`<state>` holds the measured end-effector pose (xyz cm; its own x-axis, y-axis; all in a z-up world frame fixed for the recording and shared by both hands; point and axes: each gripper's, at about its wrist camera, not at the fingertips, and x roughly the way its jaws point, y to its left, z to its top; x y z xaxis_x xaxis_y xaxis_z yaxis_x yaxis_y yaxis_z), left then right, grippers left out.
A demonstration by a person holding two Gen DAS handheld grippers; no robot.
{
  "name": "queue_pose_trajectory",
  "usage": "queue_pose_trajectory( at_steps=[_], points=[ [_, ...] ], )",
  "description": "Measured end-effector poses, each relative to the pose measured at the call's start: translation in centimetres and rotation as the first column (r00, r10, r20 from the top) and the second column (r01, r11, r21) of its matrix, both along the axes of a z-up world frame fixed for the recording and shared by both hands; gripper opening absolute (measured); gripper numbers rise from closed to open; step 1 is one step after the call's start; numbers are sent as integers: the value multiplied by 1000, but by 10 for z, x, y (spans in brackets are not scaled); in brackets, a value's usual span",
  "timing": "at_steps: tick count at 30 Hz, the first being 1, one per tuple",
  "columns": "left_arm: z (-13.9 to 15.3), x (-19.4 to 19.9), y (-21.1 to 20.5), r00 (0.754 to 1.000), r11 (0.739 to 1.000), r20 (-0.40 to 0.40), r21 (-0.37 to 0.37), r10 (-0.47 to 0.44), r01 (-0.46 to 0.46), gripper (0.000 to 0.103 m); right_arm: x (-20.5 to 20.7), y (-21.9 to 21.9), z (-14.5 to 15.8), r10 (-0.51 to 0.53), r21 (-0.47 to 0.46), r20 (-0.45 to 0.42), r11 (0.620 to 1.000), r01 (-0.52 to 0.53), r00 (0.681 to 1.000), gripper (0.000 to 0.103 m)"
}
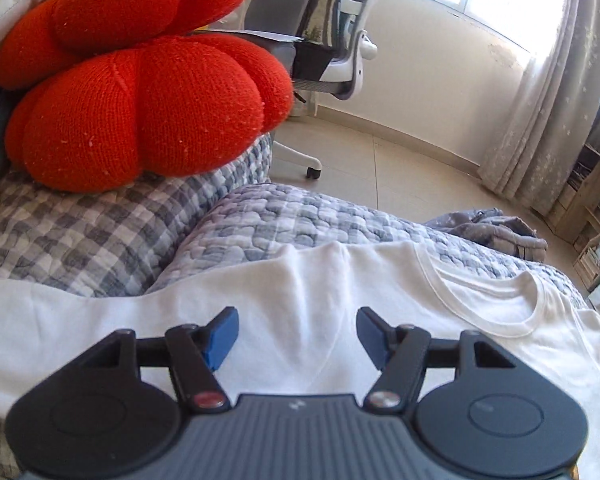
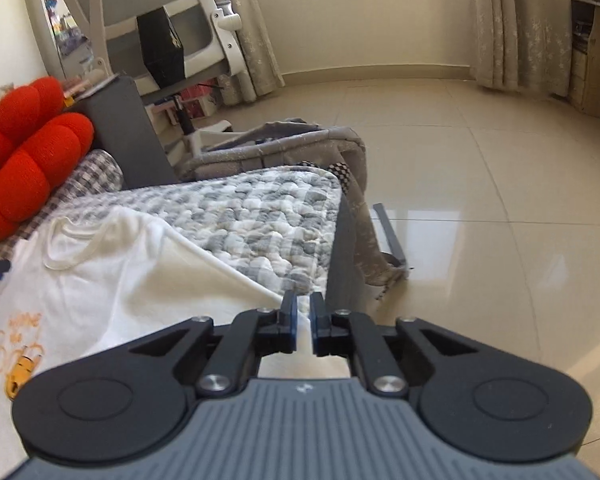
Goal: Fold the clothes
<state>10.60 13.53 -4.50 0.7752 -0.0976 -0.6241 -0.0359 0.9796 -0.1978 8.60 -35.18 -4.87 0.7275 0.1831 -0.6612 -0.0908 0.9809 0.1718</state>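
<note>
The white T-shirt (image 1: pixel 340 288) lies flat, neck toward the red cushion (image 1: pixel 140 92), left gripper (image 1: pixel 296 334) wide apart above it, right gripper (image 2: pixel 304 320) pinching its edge.

Each tool (image 1: pixel 297 334) (image 2: pixel 304 322) has black linkages, blue pads (image 1: pixel 222 336), silver screws and a ribbed grey body.

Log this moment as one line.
left gripper open over white T-shirt | right gripper shut on T-shirt edge | fold unfinished
</note>
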Motion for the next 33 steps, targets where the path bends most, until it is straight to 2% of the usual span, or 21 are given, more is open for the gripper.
queue_pose_trajectory(
  at_steps=[3,5,6,7,11,15,21,26,28,33],
  points=[
    [6,-5,-6,999,999,5,35,-34,33,66,-18,-5,2,-33,6,23,999,33,999,19],
    [9,-11,-10,999,997,12,59,-51,50,67,-40,-4,6,-49,-12,57,999,50,997,32],
    [10,-14,-12,998,996,13,67,-61,60,67,-52,-2,8,-51,-22,73,998,52,996,46],
    [10,-18,-14,997,995,15,69,-71,70,67,-64,0,8,-53,-31,86,998,56,995,51],
    [9,-32,-25,994,991,22,75,-111,109,67,-98,8,7,-51,-12,112,999,52,992,52],
    [7,-39,-42,988,985,44,95,-151,146,68,-109,31,-1,-30,-45,121,998,35,992,51],
    [-2,-38,-65,974,972,52,100,-220,214,69,-100,77,-18,35,-185,150,983,-7,988,51],
    [-16,-49,-72,963,955,51,147,-266,256,72,-100,92,-24,-26,-319,204,943,92,979,51],
    [-15,-59,-70,958,950,43,151,-282,273,74,-101,94,-26,-59,-385,201,913,134,978,44],
    [-14,-83,-64,946,935,20,161,-323,316,75,-104,68,-32,-176,-392,103,898,202,979,42]
  ],
)
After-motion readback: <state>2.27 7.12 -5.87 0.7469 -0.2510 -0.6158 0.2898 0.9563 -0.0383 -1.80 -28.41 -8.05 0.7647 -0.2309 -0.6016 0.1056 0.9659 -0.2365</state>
